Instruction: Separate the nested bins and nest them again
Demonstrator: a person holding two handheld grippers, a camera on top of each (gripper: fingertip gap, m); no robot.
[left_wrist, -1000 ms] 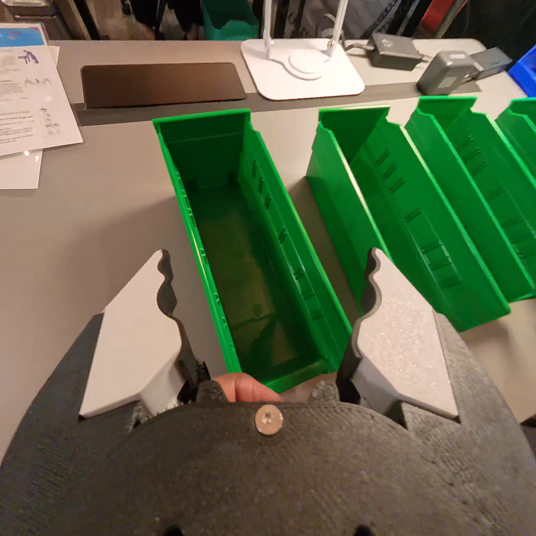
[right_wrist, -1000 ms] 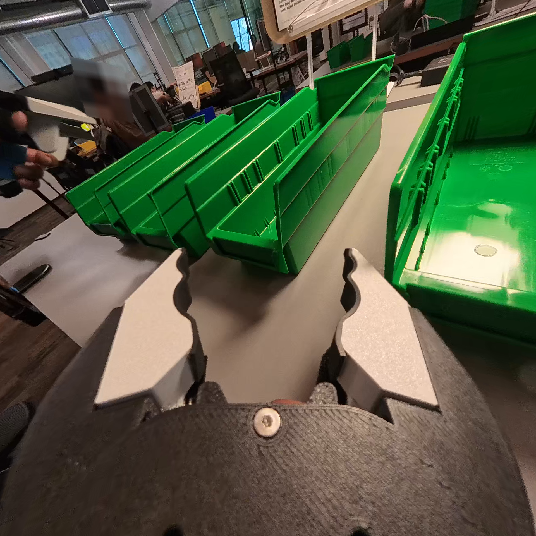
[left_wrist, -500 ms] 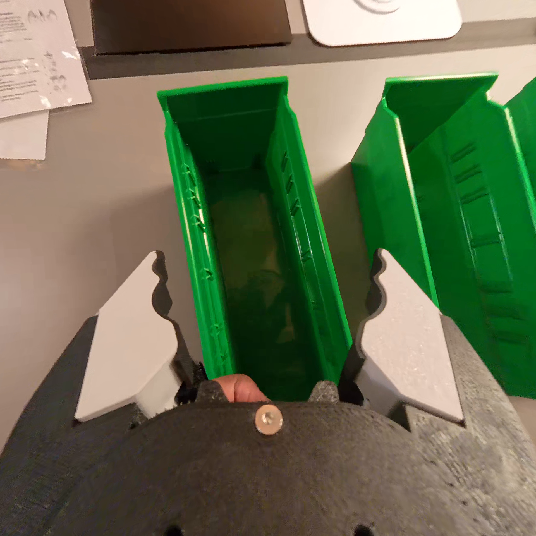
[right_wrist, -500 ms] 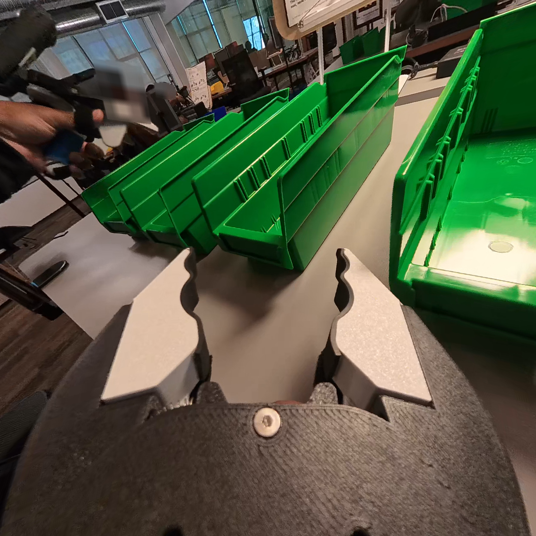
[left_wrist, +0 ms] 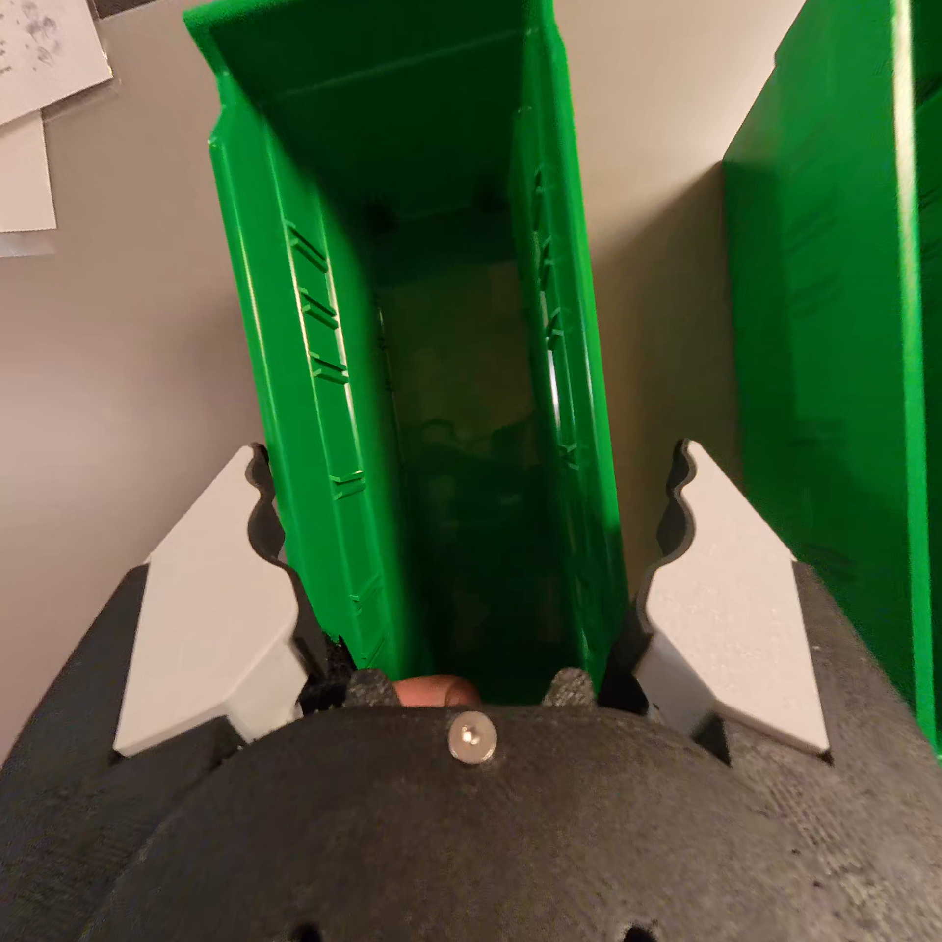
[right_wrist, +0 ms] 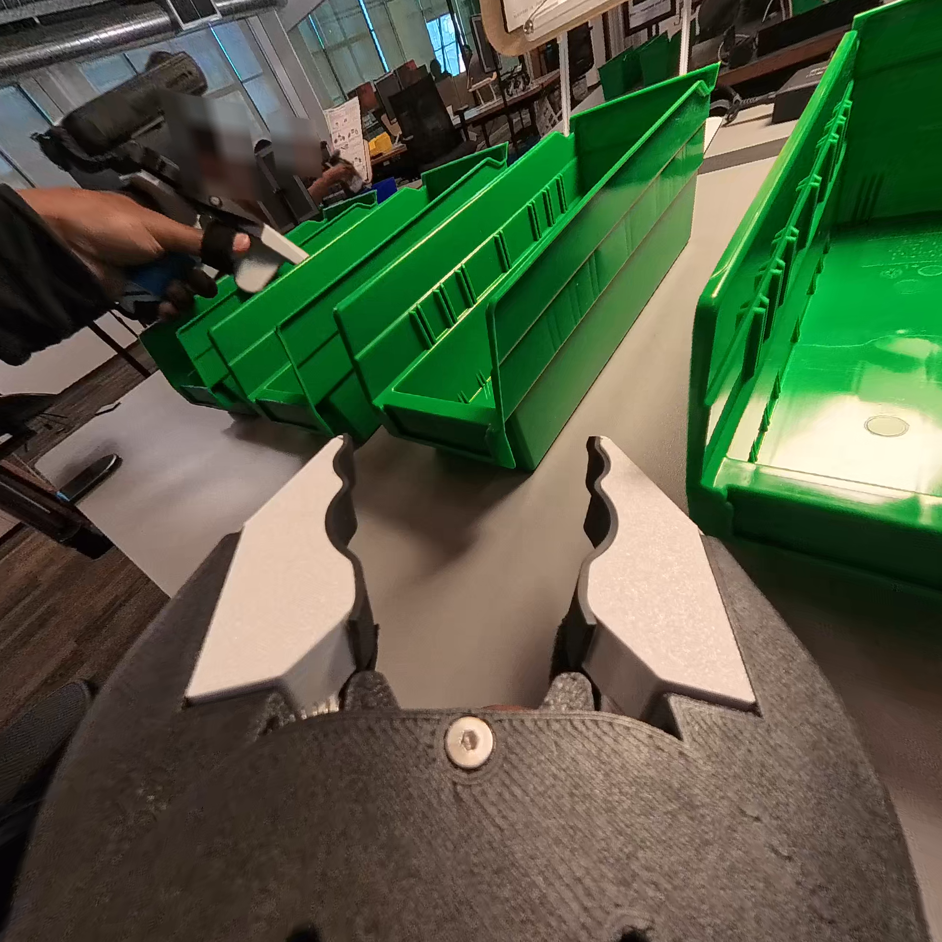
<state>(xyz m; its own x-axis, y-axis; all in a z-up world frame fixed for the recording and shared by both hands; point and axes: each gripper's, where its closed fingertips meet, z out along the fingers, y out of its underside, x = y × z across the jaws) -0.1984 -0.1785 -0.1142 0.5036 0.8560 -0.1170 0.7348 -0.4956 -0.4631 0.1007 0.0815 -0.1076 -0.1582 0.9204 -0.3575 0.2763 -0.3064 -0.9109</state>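
In the left wrist view a long narrow green bin [left_wrist: 433,127] stands open side up on the grey table [left_wrist: 127,357]. My left gripper [left_wrist: 470,446] is open wide and straddles its near end. The left finger [left_wrist: 224,560] lies close against the bin's left wall; the right finger [left_wrist: 713,586] stands clear of the right wall. In the right wrist view my right gripper [right_wrist: 469,439] is open and empty above the bare table [right_wrist: 459,586]. Several narrow green bins [right_wrist: 560,285] lie side by side ahead of it. My left gripper [right_wrist: 265,255], held in a hand, hovers over the farthest of them.
A second green bin [left_wrist: 826,306] stands to the right of the straddled one. A wide green bin [right_wrist: 764,306] sits at the right of my right gripper. Paper sheets [left_wrist: 30,102] lie at the far left. The table's edge [right_wrist: 127,560] and wooden floor are at the left.
My left gripper has moved forward and down over the narrow bin, so the bin's near end now sits between its wider-spread fingers. My right gripper's fingers have closed a little; it has barely moved.
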